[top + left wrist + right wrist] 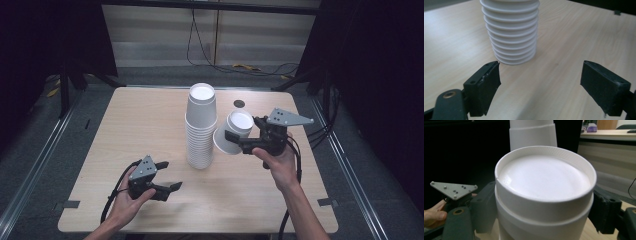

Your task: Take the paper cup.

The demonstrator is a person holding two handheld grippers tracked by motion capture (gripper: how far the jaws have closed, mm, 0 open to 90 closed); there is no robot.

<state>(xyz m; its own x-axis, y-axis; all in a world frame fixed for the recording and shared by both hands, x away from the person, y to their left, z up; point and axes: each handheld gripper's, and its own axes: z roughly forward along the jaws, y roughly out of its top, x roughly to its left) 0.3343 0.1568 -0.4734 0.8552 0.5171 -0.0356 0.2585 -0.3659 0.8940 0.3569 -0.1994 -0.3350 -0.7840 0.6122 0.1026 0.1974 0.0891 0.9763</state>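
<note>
Clamped between the jaws of the right gripper (pixel 239 140), a pair of nested cups (pixel 233 132) is held upside down and tilted, just right of the cup stack (pixel 201 127) at the middle of the table (pixel 125 130). The left gripper (pixel 169 176) is held low near the table's front left, its jaws seen standing apart with nothing between them, well short of the stack's base (pixel 512 47).

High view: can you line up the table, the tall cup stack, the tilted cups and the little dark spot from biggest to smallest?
1. table
2. cup stack
3. tilted cups, held nearer the camera, yet plainly smaller than the stack
4. dark spot
</note>
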